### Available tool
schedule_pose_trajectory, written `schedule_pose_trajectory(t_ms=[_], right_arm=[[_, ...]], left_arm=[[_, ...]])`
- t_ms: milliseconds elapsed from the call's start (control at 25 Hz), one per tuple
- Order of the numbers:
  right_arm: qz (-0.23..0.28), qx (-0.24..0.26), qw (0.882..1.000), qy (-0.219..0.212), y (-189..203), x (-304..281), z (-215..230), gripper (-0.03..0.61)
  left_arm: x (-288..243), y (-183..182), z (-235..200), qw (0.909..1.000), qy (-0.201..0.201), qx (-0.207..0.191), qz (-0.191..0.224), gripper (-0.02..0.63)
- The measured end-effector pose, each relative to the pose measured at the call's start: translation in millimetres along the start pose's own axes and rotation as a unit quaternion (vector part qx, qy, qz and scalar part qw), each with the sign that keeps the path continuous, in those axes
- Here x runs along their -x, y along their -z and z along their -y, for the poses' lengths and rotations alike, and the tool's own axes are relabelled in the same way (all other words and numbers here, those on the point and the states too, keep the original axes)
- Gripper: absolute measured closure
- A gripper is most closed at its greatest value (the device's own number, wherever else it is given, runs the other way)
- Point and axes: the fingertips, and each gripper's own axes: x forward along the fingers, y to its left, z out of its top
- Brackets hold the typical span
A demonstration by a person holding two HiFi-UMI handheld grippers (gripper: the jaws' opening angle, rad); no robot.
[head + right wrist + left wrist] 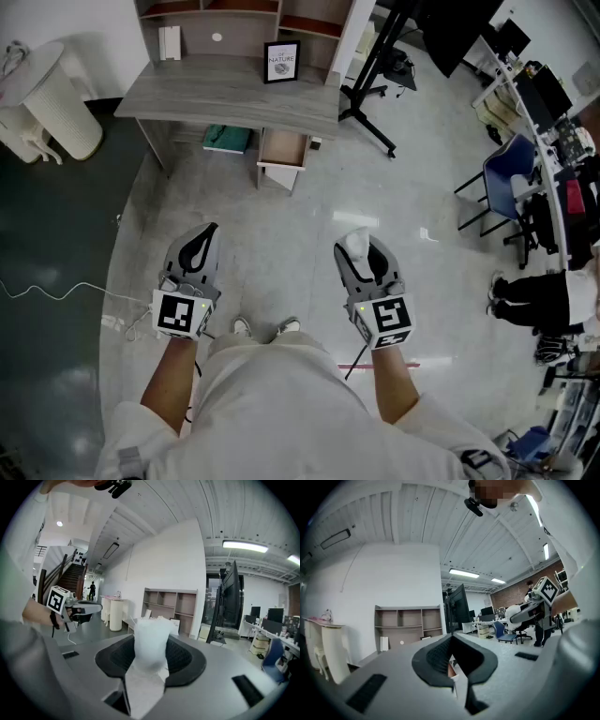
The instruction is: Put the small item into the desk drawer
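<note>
My right gripper [361, 244] is shut on the small item [355, 245], a soft white translucent bundle. In the right gripper view the small item [150, 637] stands up between the black pads [185, 656] and fills the gap. My left gripper [208, 234] is held beside it at the same height, shut with nothing in it; in the left gripper view its tips [451, 639] meet. The grey desk [187, 94] stands ahead across the floor, with its drawer [284, 150] pulled open under the right side. Both grippers are well short of it.
A framed picture [281, 61] stands on the desk and a teal object [228, 139] lies beneath it. A white basket [56, 98] is at the left, a black monitor stand [375, 84] right of the desk. Further right are a blue chair [511, 178] and another person [544, 291].
</note>
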Motion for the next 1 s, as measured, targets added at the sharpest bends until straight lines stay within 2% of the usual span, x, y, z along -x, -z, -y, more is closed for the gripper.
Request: schedule_pose_trajectory(t_ms=[160, 320, 800, 1000], right_arm=[[0.007, -0.004, 1.0, 0.004, -9.0, -5.4, -9.6, 0.397], [0.01, -0.002, 1.0, 0.001, -8.0, -9.5, -8.6, 0.398], [0.016, -0.013, 0.999, -0.05, 20.6, -20.4, 15.9, 0.396], [0.006, -0.014, 0.998, -0.065, 25.2, -32.1, 22.4, 0.396]], left_arm=[[12.1, -2.3, -2.8, 0.9999, -0.001, 0.011, 0.004, 0.607], [8.7, 5.8, -4.7, 1.0, 0.003, 0.002, -0.006, 0.607], [-30.1, 8.7, 20.0, 0.9997, -0.018, 0.016, -0.011, 0.607], [-39.8, 24.1, 21.4, 0.999, -0.019, 0.025, -0.031, 0.607]])
